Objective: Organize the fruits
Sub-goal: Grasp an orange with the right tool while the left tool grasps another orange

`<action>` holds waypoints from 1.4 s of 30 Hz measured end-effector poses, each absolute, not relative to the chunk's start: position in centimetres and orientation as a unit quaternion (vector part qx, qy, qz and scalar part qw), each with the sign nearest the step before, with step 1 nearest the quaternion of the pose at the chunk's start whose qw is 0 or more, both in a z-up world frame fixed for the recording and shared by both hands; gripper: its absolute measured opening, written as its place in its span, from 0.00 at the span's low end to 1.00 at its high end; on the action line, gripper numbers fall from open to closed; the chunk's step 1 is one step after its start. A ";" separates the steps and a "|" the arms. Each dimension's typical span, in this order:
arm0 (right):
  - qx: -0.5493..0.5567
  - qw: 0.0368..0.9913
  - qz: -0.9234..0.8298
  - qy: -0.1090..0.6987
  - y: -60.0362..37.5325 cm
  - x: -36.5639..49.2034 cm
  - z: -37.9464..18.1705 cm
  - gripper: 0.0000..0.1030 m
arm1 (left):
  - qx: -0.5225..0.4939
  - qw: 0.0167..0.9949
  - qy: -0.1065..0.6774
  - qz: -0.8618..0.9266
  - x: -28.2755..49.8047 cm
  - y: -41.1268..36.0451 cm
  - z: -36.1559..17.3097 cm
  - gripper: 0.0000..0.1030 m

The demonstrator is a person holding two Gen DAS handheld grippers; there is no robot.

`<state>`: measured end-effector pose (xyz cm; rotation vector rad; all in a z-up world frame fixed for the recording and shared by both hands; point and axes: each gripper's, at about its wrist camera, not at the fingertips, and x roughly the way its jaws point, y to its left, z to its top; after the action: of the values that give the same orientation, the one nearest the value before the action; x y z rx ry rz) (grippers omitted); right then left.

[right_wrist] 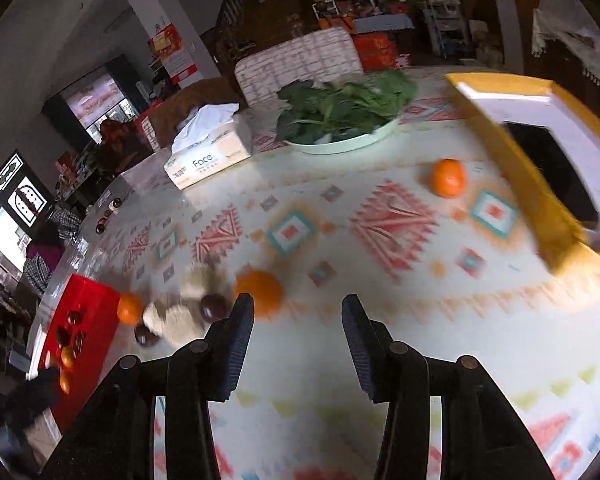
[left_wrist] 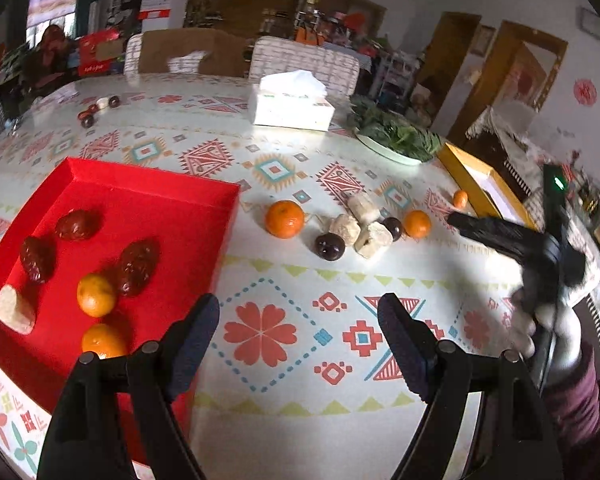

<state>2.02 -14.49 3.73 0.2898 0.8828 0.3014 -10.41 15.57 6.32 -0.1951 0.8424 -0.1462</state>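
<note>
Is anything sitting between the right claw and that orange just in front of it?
Nothing visible. The right claw is open and empty, and the orange sits just past its left finger on bare tablecloth. A dark plum lies to the orange's left, off the path.

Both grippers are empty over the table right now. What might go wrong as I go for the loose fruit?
1. The right gripper view is motion-blurred, so a grab at the nearest orange may miss and roll it.
2. The dark plums touch the beige blocks; closing there may catch a block.
3. The small orange sits beside the yellow box, leaving little room for the gripper.
</note>
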 end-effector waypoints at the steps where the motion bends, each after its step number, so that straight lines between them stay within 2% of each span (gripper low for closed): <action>1: 0.138 0.882 0.144 0.426 -14.0 2.6 3.5 0.48 | -0.089 0.906 0.408 -0.071 -10.3 15.4 6.4 0.79; 14: 0.114 0.875 0.166 0.439 -10.3 4.9 1.1 0.48 | -0.042 0.900 0.424 -0.086 -5.9 11.6 4.0 0.79; 15: 0.115 0.875 0.169 0.439 -10.3 4.9 1.0 0.46 | -0.038 0.900 0.426 -0.088 -5.7 11.2 3.7 0.79; 16: 0.116 0.875 0.172 0.438 -10.3 4.9 1.1 0.37 | -0.035 0.899 0.428 -0.089 -5.6 10.9 3.4 0.79; 33: 0.124 0.872 0.189 0.435 -11.3 4.1 1.7 0.37 | -0.009 0.906 0.421 -0.029 1.9 11.7 2.6 0.78; 34: 0.124 0.872 0.189 0.435 -11.4 4.1 1.7 0.37 | -0.014 0.907 0.421 -0.025 2.1 11.9 2.6 0.76; 36: 0.126 0.871 0.188 0.435 -11.5 4.1 1.7 0.37 | -0.022 0.907 0.421 -0.021 2.3 12.2 2.6 0.63; 37: 0.127 0.871 0.189 0.436 -11.5 4.1 1.7 0.37 | -0.022 0.906 0.422 -0.018 2.3 12.3 2.5 0.46; 38: 0.128 0.870 0.189 0.437 -11.4 4.1 1.7 0.37 | -0.017 0.902 0.432 -0.015 2.4 12.3 2.2 0.37; 39: 0.128 0.870 0.189 0.438 -11.4 4.1 1.7 0.37 | -0.015 0.900 0.436 -0.016 2.4 12.3 2.0 0.34; 42: 0.127 0.868 0.187 0.442 -11.3 4.1 1.4 0.37 | -0.017 0.900 0.435 -0.020 2.0 12.5 1.9 0.34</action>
<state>4.15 -11.34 1.45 0.2648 0.9247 0.3909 1.99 12.47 1.87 -0.0358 0.8999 -0.0405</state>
